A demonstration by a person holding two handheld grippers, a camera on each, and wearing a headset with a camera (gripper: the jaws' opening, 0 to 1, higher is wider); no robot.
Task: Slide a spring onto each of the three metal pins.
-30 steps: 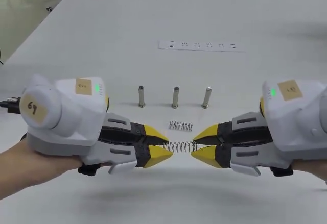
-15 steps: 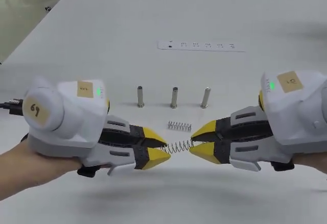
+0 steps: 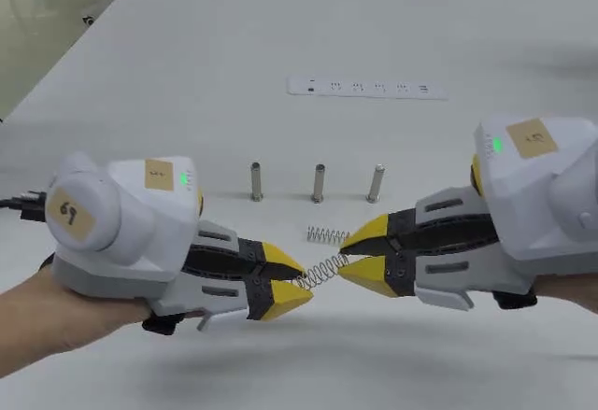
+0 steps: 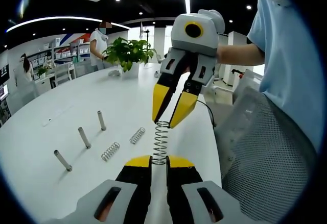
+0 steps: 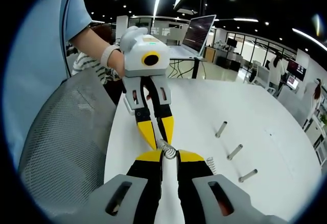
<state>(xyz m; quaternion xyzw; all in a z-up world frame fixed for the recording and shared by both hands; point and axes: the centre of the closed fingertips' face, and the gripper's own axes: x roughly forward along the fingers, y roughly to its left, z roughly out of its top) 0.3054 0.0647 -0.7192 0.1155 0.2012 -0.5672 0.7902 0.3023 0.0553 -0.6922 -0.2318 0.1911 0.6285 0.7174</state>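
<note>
Three short metal pins stand upright in a row on the white table: left (image 3: 256, 181), middle (image 3: 319, 183), right (image 3: 376, 184). My left gripper (image 3: 301, 285) and right gripper (image 3: 344, 257) face each other in front of the pins. Each is shut on one end of the same spring (image 3: 320, 272), which slopes up toward the right gripper. In the left gripper view the spring (image 4: 160, 142) rises from my own jaws to the right gripper (image 4: 164, 122). In the right gripper view the spring (image 5: 167, 150) shows as a short coil. A loose spring (image 3: 326, 234) lies just behind, and two loose springs (image 4: 110, 151) (image 4: 137, 135) lie near the pins.
A white power strip (image 3: 366, 88) lies flat farther back on the table (image 3: 187, 74). A potted plant (image 4: 127, 55) stands at the table's far end, and people stand in the room beyond. A mesh chair back (image 5: 66, 132) is close to the table edge.
The spring was level and now tilts: the right gripper has risen and come left, and the left gripper has dropped a little. Both keep their hold.
</note>
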